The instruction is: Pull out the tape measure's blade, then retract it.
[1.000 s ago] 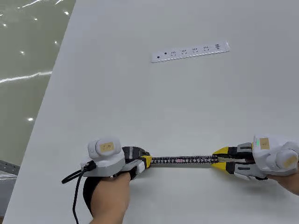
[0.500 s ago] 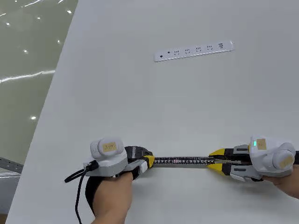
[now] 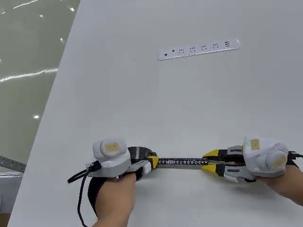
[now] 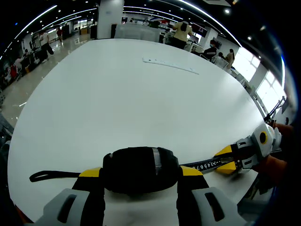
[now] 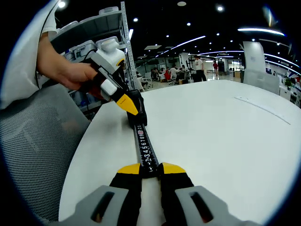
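Observation:
The black tape measure case (image 3: 137,156) lies on the white table (image 3: 156,104) near its front edge, and my left gripper (image 3: 150,163) is shut on it; in the left gripper view the case (image 4: 140,168) sits between the yellow-tipped jaws. The black blade (image 3: 182,161) with white numbers runs right from the case to my right gripper (image 3: 206,163), which is shut on the blade's end. In the right gripper view the blade (image 5: 146,149) stretches away to the case (image 5: 137,110) held by the left gripper (image 5: 127,103).
A white power strip (image 3: 199,49) lies flat at the far side of the table, also seen as a strip (image 4: 170,66) in the left gripper view. The table's left edge (image 3: 49,104) drops to a shiny floor. A wrist strap and cable (image 3: 78,189) trail from the left hand.
The right gripper has moved left toward the case, so the exposed blade is shorter. The left gripper and case have held their place apart from camera shift.

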{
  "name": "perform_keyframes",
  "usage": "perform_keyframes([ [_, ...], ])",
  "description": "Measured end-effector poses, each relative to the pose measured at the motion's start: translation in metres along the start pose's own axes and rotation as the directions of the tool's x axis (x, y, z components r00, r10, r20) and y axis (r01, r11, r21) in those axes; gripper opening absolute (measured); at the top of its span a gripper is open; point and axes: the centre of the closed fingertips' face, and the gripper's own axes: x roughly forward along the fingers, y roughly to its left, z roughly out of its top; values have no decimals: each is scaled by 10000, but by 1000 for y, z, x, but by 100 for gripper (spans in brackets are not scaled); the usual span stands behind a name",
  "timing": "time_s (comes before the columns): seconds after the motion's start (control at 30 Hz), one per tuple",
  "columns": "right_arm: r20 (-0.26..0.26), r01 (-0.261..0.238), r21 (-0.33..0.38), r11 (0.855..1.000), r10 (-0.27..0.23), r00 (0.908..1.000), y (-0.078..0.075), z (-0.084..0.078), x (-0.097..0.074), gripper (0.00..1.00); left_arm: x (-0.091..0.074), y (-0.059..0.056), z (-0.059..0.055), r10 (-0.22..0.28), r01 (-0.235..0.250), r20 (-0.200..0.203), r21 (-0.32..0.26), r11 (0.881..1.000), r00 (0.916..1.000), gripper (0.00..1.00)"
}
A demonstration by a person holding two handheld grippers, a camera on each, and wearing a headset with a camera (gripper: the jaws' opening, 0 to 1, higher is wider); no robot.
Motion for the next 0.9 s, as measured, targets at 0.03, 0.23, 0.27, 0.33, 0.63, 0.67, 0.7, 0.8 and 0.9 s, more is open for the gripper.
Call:
perform_keyframes([
  [0.03,24,-27,19,10000,27,10000,1,1,3,13,0,0,0,-10,10,2,-10,10000,10000,59],
  [0.23,170,-111,63,9999,110,9998,4,7,13,13,0,0,0,-25,25,-23,-19,10000,10000,59],
  [0.27,180,-125,67,9999,124,9998,4,7,16,13,0,0,0,-21,21,-19,-14,10000,10000,59],
  [0.33,254,-148,151,9998,144,9996,5,9,18,13,0,-1,0,-24,24,-19,-21,10000,10000,59],
  [0.63,363,-300,192,9994,293,9989,8,16,31,13,0,-1,0,-47,47,-30,-56,10000,10000,59],
  [0.67,387,-323,201,9993,315,9988,9,16,32,13,0,-1,0,-54,54,-34,-37,10000,10000,59],
  [0.7,412,-333,226,9992,324,9986,9,17,34,13,0,-1,0,-57,56,-38,-51,10000,10000,59],
  [0.8,465,-340,194,9992,331,9984,11,20,38,13,0,-1,0,-54,54,-20,-55,10000,10000,59],
  [0.9,460,-361,139,9993,355,9983,11,21,44,13,0,-1,0,-56,56,13,-65,10000,10000,59],
])
